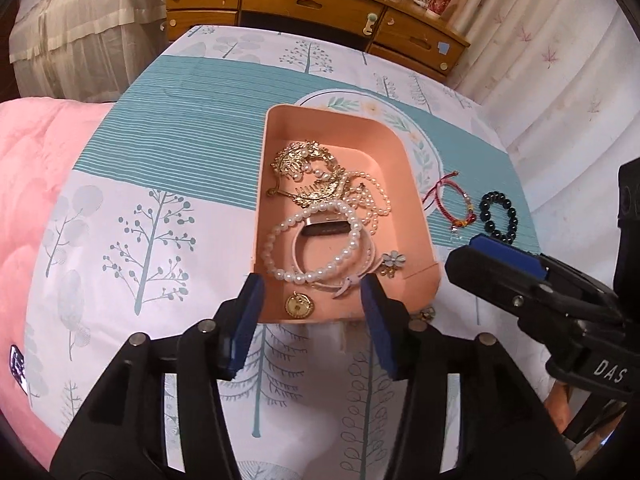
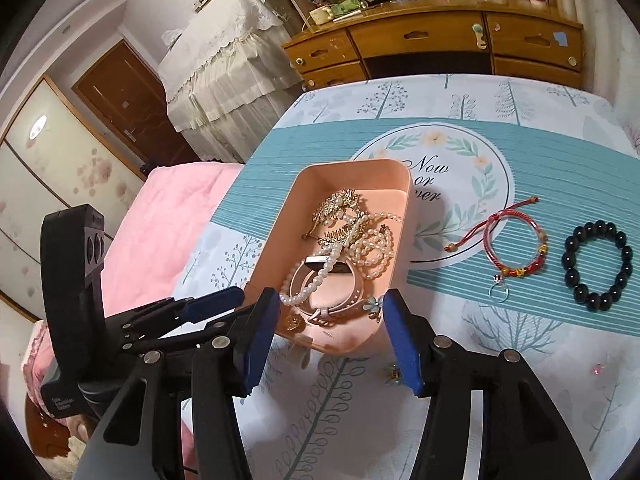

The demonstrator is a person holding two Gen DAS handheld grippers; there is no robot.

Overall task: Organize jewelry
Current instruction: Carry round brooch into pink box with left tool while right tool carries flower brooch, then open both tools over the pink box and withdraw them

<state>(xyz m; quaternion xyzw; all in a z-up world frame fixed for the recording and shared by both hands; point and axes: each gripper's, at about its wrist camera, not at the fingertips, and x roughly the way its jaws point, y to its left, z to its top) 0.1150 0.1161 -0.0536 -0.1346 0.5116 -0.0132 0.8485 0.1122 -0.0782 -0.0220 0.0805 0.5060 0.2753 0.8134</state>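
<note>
Left wrist view first: white letters "DAS" read on the black body of the right gripper [image 1: 486, 246], which reaches in from the right side (its jaws cannot be judged from here). The left gripper [image 1: 310, 326] is spread wide, holding nothing, blue pads to either side of the near end of the pink tray [image 1: 280, 128]. Just ahead between the fingers lie a gold pendant [image 1: 298, 305] and a pearl bracelet [image 1: 312, 242], with gold hair combs [image 1: 308, 172] farther in. Off to the right, outside the tray, rest a red cord bracelet [image 1: 456, 204] and a black bead bracelet [image 1: 499, 217].

Right wrist view now: the bedspread [image 2: 520, 360] carries a round emblem reading "Now or ...ver" (the tray hides part). The right gripper [image 2: 330, 336] is released, empty, fingers straddling the tray's near end. The red cord bracelet [image 2: 514, 246] and black bead bracelet [image 2: 599, 265] lie ahead to its right, apart from each other. The left gripper [image 2: 214, 302] sits at the left.
</note>
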